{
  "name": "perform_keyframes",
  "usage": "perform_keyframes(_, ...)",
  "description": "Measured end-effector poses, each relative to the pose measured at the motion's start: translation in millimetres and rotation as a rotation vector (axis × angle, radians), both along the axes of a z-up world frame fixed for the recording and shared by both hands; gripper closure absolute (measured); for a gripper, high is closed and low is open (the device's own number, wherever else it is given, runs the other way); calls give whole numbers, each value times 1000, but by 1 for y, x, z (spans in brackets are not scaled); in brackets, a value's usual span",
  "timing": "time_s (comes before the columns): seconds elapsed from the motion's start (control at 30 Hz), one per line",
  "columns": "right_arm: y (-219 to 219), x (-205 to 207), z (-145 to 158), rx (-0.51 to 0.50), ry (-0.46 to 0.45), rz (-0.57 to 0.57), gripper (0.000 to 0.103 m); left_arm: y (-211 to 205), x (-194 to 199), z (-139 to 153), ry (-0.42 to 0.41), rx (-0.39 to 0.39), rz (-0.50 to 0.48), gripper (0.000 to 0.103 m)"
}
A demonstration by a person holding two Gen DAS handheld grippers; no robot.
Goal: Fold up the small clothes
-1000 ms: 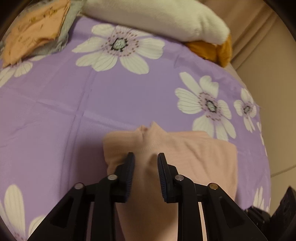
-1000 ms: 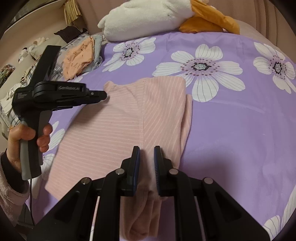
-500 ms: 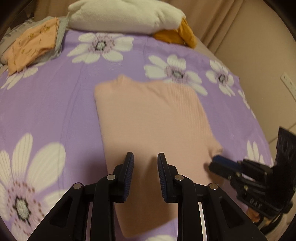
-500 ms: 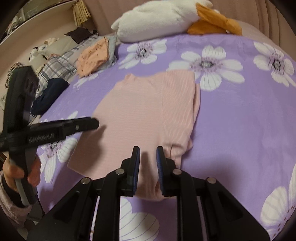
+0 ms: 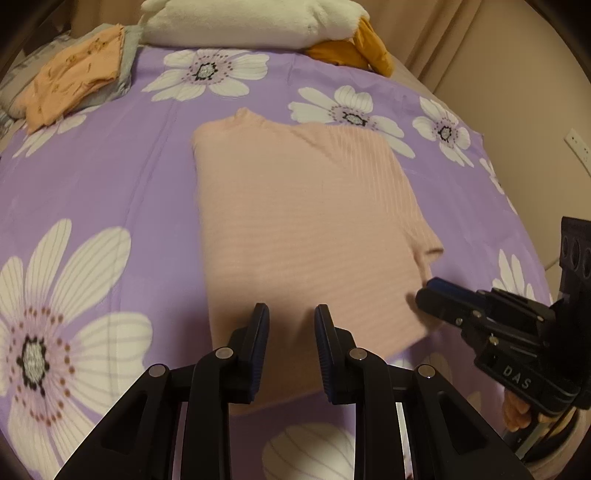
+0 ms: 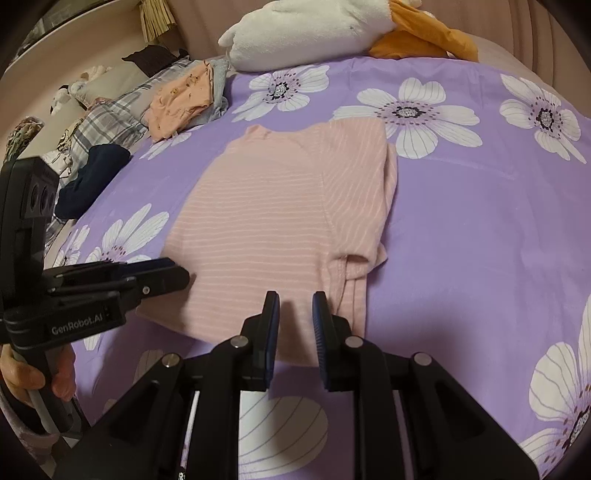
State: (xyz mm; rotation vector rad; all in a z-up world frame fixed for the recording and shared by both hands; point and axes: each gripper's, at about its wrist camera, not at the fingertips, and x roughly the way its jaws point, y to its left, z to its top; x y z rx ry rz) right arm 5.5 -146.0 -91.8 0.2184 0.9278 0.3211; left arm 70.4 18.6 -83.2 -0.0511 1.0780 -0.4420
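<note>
A pink striped top (image 5: 295, 206) lies flat on the purple flowered bed sheet (image 5: 110, 177), collar at the far end. Its right sleeve (image 6: 354, 206) is folded in over the body. My left gripper (image 5: 291, 314) hovers over the near hem, jaws a narrow gap apart with nothing between them. My right gripper (image 6: 295, 301) hovers over the hem beside the folded sleeve, also narrowly open and holding nothing. Each gripper shows in the other's view: the right gripper (image 5: 430, 291) at the top's right corner, the left gripper (image 6: 177, 275) at its left edge.
Folded orange clothes (image 6: 181, 99) rest on a grey pile at the far left. A white plush (image 5: 240, 22) and an orange cloth (image 5: 354, 48) lie along the head of the bed. A dark garment (image 6: 92, 173) and plaid fabric sit off the left edge.
Both grippers have drawn back from over the top to its near hem, the left one farthest. Pink cloth that lay between the fingers a second ago now lies flat ahead of them.
</note>
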Motion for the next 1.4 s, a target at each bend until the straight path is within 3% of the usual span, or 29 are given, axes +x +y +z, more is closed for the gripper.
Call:
perform_keyframes(0.43, 2, -12, -8, -23, 22, -11, 83, 0, -21, -12, 4, 27, -1, 80)
perform_keyframes(0.6, 3, -25, 8, -16, -8, 1, 79, -3, -34, 1, -28, 59, -1, 79)
perform_keyframes(0.73, 3, -38, 19, -8, -33, -1, 75, 0, -43, 8, -38, 69, 20, 64)
perform_keyframes(0.9, 2, -51, 33, -8, -62, -3, 70, 4, -54, 21, -61, 64, 46, 61)
perform_keyframes(0.97, 2, -57, 41, -9, -76, -6, 65, 5, -57, 27, -75, 64, 52, 54)
perform_keyframes(1.03, 2, -61, 48, -17, -91, -11, 52, 7, -62, 35, -95, 65, 64, 38)
perform_keyframes(1.13, 4, -69, 61, -40, -120, -26, 39, 9, -68, 50, -123, 65, 74, 36)
perform_keyframes(1.2, 4, -73, 71, -57, -140, -39, 35, 10, -70, 57, -133, 67, 79, 32)
perform_keyframes(1.3, 2, -80, 85, -71, -174, -70, 17, 13, -76, 71, -155, 69, 100, 21)
perform_keyframes(1.4, -2, -88, 99, -53, -207, -93, 6, 16, -81, 83, -185, 83, 128, 19)
